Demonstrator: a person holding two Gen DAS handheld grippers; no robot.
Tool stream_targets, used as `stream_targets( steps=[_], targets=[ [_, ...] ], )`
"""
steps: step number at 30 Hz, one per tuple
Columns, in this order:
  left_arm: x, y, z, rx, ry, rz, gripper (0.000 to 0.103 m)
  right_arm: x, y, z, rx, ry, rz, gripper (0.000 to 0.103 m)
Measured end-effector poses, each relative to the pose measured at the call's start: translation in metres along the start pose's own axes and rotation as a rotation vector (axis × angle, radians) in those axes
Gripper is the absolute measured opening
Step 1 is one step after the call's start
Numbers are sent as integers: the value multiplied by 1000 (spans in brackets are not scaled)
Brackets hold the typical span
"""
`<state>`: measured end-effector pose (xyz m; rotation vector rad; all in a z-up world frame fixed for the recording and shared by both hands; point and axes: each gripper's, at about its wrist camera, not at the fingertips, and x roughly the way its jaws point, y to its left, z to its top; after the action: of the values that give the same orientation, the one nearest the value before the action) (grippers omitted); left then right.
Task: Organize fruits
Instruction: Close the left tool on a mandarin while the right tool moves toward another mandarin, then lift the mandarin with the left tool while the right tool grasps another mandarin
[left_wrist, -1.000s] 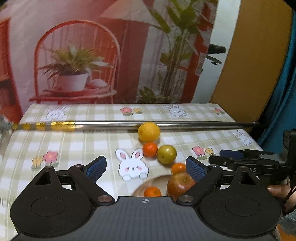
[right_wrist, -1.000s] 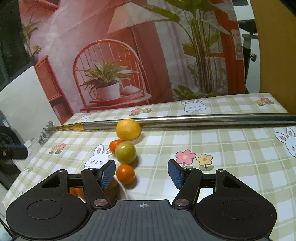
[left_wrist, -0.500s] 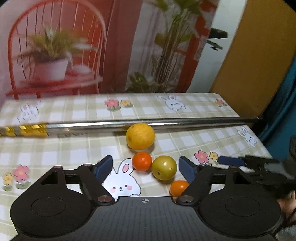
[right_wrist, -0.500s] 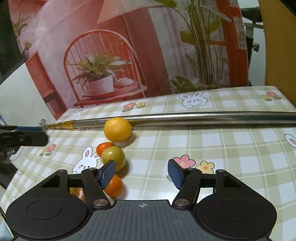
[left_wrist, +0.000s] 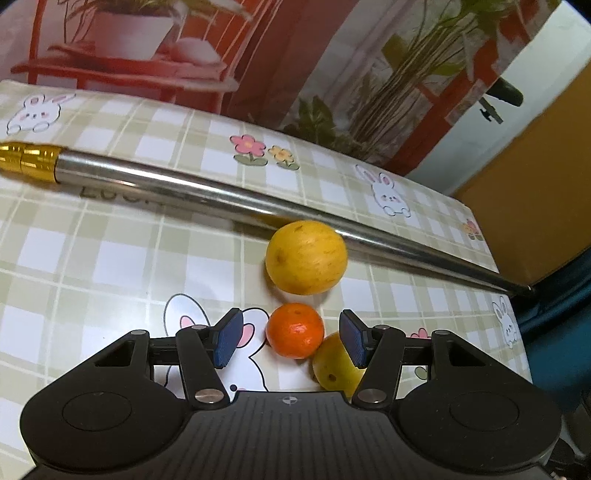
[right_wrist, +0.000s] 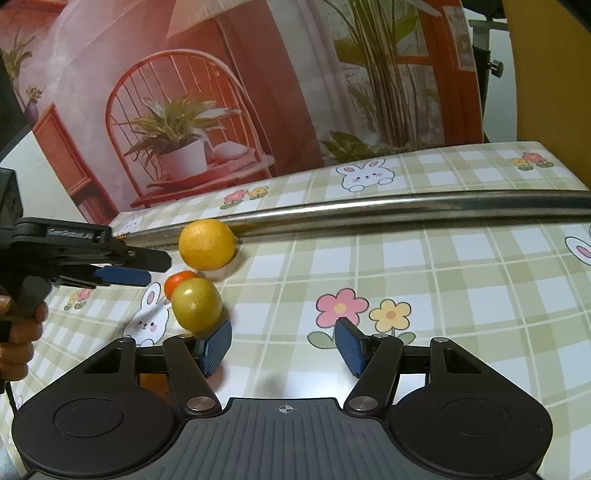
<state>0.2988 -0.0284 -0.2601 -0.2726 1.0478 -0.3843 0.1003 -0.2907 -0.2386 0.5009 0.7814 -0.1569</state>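
Directly between the spread, empty pads of the left gripper (left_wrist: 290, 338) sits a small glossy mandarin (left_wrist: 294, 330), untouched, a dimpled yellow orange (left_wrist: 306, 256) beyond it against a steel rod (left_wrist: 184, 186). Right gripper (right_wrist: 282, 345) gapes empty over checked surface (right_wrist: 461, 280), smooth greenish fruit (right_wrist: 195, 304) just left.

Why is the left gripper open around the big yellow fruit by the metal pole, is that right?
Not quite. In the left wrist view, the open left gripper frames the small orange tangerine. The big yellow fruit sits beyond it, by the metal pole.
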Motion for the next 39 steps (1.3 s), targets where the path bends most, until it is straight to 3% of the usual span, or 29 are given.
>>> stream_targets(
  steps=[5,6,7,8,18,28,39],
  targets=[
    [9,4,-1,-42,11,-16,56,3,-3,-2,7,11,-3,59],
    [11,5,-1,-47,11,-20,52,3,-2,-2,7,13,-4,59],
    [12,5,-1,-51,14,-22,42,3,-3,-3,7,15,-3,59],
    [12,6,-2,-55,14,-34,40,4,-3,-3,8,16,-2,59],
    [-4,6,-7,11,-25,2,39,9,4,-4,2,37,16,59],
    [-49,11,-21,116,-82,26,39,24,32,6,-58,51,63,58],
    [-87,14,-43,149,-120,1,39,49,50,9,-72,113,84,58]
  ],
)
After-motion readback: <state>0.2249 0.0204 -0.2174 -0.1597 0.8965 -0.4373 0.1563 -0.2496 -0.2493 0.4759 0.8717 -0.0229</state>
